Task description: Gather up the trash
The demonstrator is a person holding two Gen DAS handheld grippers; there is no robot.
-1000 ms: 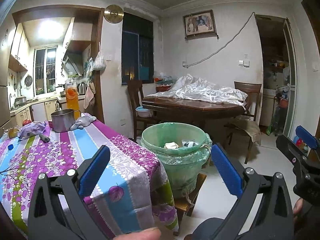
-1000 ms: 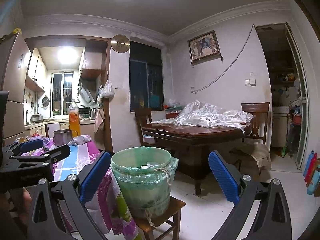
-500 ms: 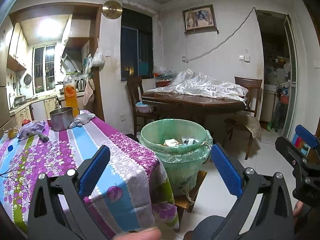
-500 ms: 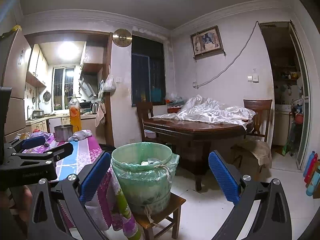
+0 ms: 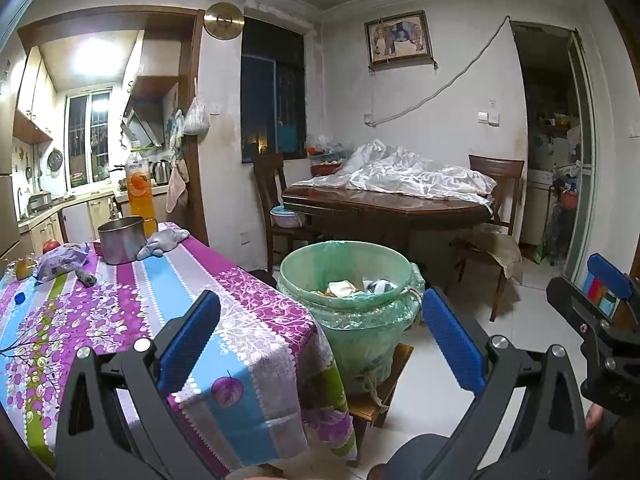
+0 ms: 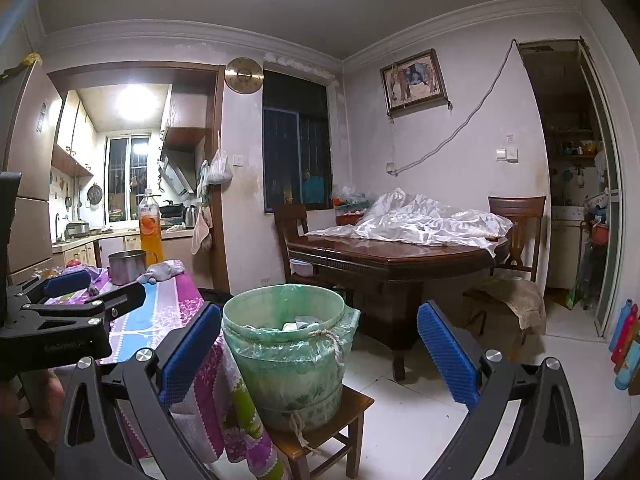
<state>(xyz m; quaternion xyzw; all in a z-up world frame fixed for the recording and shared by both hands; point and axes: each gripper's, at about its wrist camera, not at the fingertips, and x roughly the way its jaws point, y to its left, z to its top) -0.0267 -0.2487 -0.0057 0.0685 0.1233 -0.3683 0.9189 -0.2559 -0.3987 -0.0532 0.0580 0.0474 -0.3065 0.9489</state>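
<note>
The bin (image 5: 346, 280), a green-lined bucket, stood on a low wooden stool (image 6: 320, 436) just beside the corner of the table with the purple cloth (image 5: 120, 312). A few scraps of trash (image 5: 340, 289) already lay inside the bin. On the table, well back from the bin, lay a crumpled wrapper (image 5: 62, 260), a small dark scrap (image 5: 86, 279) and a blue bottle cap (image 5: 19, 298), with a steel pot (image 5: 120, 240), a grey rag (image 5: 162, 242) and a bottle of orange drink (image 5: 140, 194) farther behind. The left gripper (image 5: 320, 344) and the right gripper (image 6: 318, 354) both hung empty in front of the bin, tongs spread wide. This looked like a search for the next piece; the next move likely called for swinging one gripper away from the bin, over the cloth, to pinch the wrapper or scrap.
</note>
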